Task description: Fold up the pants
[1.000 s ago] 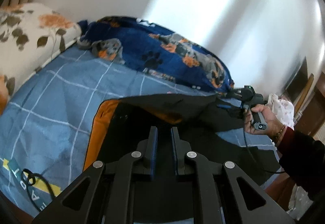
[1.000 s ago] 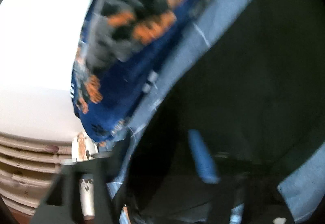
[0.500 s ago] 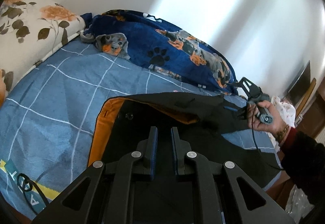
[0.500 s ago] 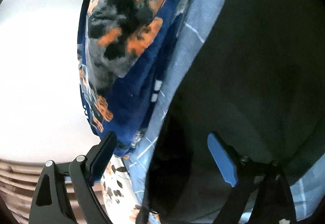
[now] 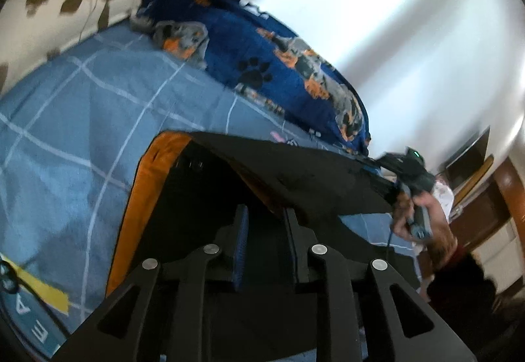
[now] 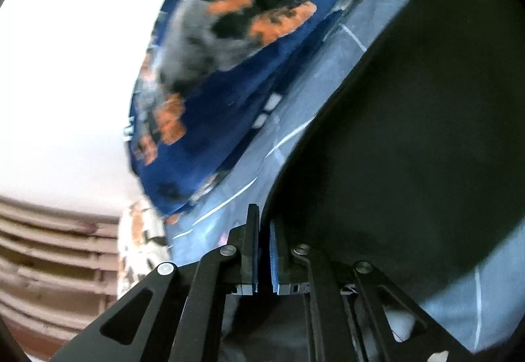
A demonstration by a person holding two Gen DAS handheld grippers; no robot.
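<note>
Black pants (image 5: pixel 295 178) with an orange lining (image 5: pixel 144 198) lie on the blue checked bed sheet (image 5: pixel 98 106). My left gripper (image 5: pixel 265 221) is shut on the near edge of the pants and holds it up. In the left wrist view my right gripper (image 5: pixel 390 165) pinches the far edge of the pants and lifts it off the bed. In the right wrist view my right gripper (image 6: pixel 264 231) has its jaws nearly together on the edge of the black cloth (image 6: pixel 410 132).
A dark blue blanket (image 5: pixel 279 67) with dog and paw prints lies bunched along the white wall. A floral pillow (image 5: pixel 65 1) sits at the head of the bed. Wooden furniture (image 5: pixel 492 198) stands past the bed's far end. A black cable (image 5: pixel 13 276) lies at the near left.
My right gripper was open half a second ago and has shut on the pants edge and lifted it. My left gripper has risen a little with its edge.
</note>
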